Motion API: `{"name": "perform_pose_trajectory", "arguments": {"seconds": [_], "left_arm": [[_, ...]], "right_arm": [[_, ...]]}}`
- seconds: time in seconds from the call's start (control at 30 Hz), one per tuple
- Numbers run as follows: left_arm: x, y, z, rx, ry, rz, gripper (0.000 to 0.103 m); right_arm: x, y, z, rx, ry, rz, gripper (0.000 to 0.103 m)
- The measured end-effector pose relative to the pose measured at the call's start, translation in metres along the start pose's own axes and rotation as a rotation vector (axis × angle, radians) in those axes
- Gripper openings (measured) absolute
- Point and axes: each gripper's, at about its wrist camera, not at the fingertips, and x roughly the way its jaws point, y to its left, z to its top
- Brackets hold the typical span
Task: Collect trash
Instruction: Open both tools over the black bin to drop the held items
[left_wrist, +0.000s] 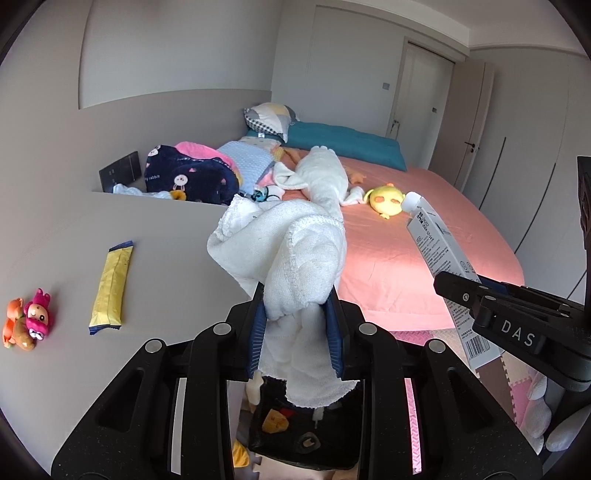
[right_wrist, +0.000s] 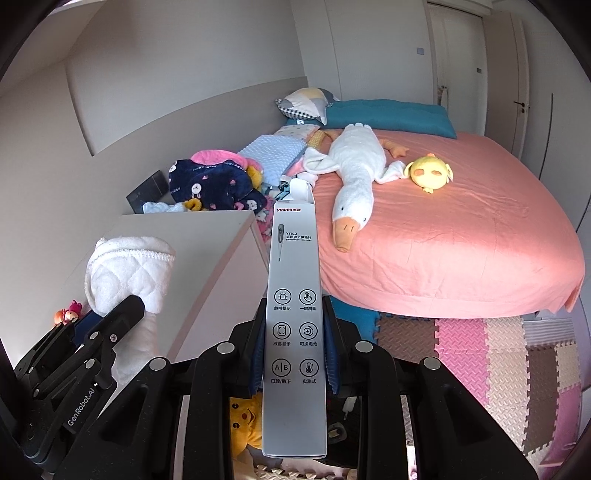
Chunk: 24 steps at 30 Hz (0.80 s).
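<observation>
My left gripper (left_wrist: 297, 314) is shut on a white quilted cloth (left_wrist: 291, 251) and holds it up over the edge of a grey cabinet top (left_wrist: 166, 240). The cloth also shows in the right wrist view (right_wrist: 129, 273). My right gripper (right_wrist: 293, 343) is shut on a long grey thermometer box (right_wrist: 293, 295), held upright with its top flap open. The box also shows in the left wrist view (left_wrist: 439, 254), to the right of the cloth. A yellow snack wrapper (left_wrist: 110, 284) lies flat on the cabinet top, left of my left gripper.
Small pink and orange toy figures (left_wrist: 27, 325) sit at the cabinet's left. A bed with a pink sheet (right_wrist: 461, 229) holds a white goose plush (right_wrist: 354, 177), a yellow plush (right_wrist: 430, 173), pillows and piled clothes (right_wrist: 218, 184). Foam floor mats (right_wrist: 480, 350) lie below.
</observation>
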Motion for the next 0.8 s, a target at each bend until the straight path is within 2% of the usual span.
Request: {"name": "perform_pose_trajectory", "arguments": {"seconds": [0.4,0.43,0.47,0.5,0.53,0.57,0.63,0.8], "left_arm": [[0.027,-0.028,-0.005,0.065,0.060,-0.033,0.029],[0.031,-0.028,-0.005,0.071,0.076,-0.034,0.035],[0.035,-0.029,-0.006,0.079,0.095,-0.036,0.048],[0.038,-0.030,-0.008,0.084,0.105,-0.018,0.060],[0.037,-0.031,-0.009,0.086,0.090,0.019,0.081],[0.036,-0.030,-0.011,0.085,0.061,0.064,0.093],[0.033,-0.027,-0.011,0.073,0.031,0.112,0.094],[0.033,-0.015,-0.007,0.036,0.055,0.097,0.094]], "right_arm": [[0.007,-0.032,0.001,0.040,0.021,-0.051,0.028],[0.010,-0.032,0.001,0.032,0.035,-0.053,0.030],[0.011,-0.033,0.002,0.031,0.042,-0.057,0.035],[0.012,-0.033,0.003,0.035,0.035,-0.065,0.052],[0.010,-0.035,0.004,0.037,0.020,-0.078,0.059],[0.008,-0.035,0.005,0.034,0.002,-0.095,0.063],[0.007,-0.035,0.006,0.026,-0.011,-0.111,0.064],[0.007,-0.036,0.007,0.037,-0.013,-0.102,0.064]]}}
